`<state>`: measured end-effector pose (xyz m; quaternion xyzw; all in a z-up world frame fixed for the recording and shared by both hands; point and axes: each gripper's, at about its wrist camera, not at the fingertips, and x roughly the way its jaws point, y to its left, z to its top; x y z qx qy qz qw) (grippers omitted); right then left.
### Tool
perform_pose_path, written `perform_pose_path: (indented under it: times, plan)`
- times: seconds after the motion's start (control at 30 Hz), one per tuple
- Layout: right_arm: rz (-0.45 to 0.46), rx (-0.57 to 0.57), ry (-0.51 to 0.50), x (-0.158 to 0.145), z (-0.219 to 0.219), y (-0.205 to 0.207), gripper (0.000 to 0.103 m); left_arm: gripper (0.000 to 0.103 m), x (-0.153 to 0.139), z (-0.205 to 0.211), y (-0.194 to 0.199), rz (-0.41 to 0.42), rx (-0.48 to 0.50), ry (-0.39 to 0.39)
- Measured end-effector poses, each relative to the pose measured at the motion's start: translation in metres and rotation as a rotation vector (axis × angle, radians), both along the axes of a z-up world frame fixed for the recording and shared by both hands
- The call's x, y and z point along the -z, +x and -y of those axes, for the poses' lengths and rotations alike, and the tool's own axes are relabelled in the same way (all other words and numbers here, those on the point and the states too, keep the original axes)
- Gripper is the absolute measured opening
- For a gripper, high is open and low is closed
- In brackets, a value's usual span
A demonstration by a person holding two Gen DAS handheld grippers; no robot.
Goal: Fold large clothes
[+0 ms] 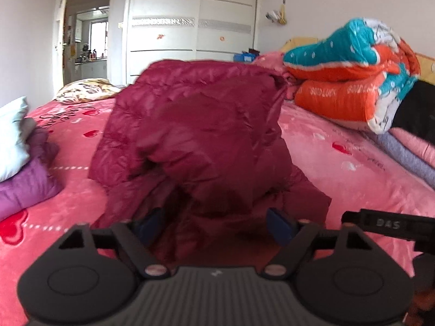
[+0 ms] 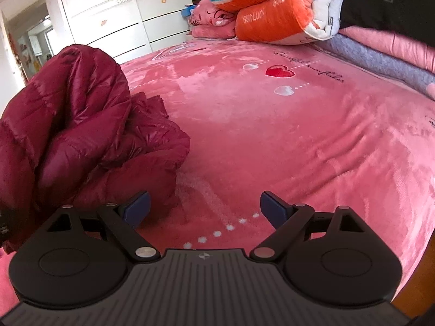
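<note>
Left wrist view: pink plush bedspread (image 1: 339, 168) with red hearts, spanning the whole bed. White sliding wardrobe (image 1: 190, 19) at the far wall, open doorway (image 1: 87, 32) to its left. Maroon puffer jacket (image 1: 195, 125) heaped mid-bed, rising in a crumpled mound, its near edge lying between the blue pads (image 1: 278, 226). Stack of folded quilts, orange and teal (image 1: 350, 81), at the right near the headboard. Purple folded garment (image 1: 24, 187) under a pale one at the left edge. Left gripper (image 1: 216, 224) spread, jacket fabric in the gap, pads not visibly pressing it. Right wrist view: same bedspread (image 2: 299, 141) filling the frame; jacket (image 2: 81, 125) bunched at the left, beside the left finger; quilts (image 2: 274, 13) at top. Right gripper (image 2: 205, 210) spread over bare bedspread, holding nothing.
</note>
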<state>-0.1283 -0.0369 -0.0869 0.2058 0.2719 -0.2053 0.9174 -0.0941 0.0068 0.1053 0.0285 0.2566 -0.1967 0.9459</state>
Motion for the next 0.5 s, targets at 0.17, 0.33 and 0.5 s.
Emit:
perform_pose_path:
  times: [0.17, 0.33, 0.5]
  plan:
    - [0.003, -0.006, 0.029, 0.004, 0.006, 0.009, 0.103, 0.037, 0.002, 0.019, 0.019, -0.015, -0.008, 0.065]
    - [0.013, -0.017, 0.063, 0.006, 0.012, 0.01, 0.103, 0.012, -0.006, 0.02, 0.029, -0.048, -0.052, 0.078]
    - [0.012, -0.037, 0.087, 0.008, 0.015, 0.01, 0.103, 0.003, -0.037, 0.001, 0.025, -0.038, -0.094, -0.022]
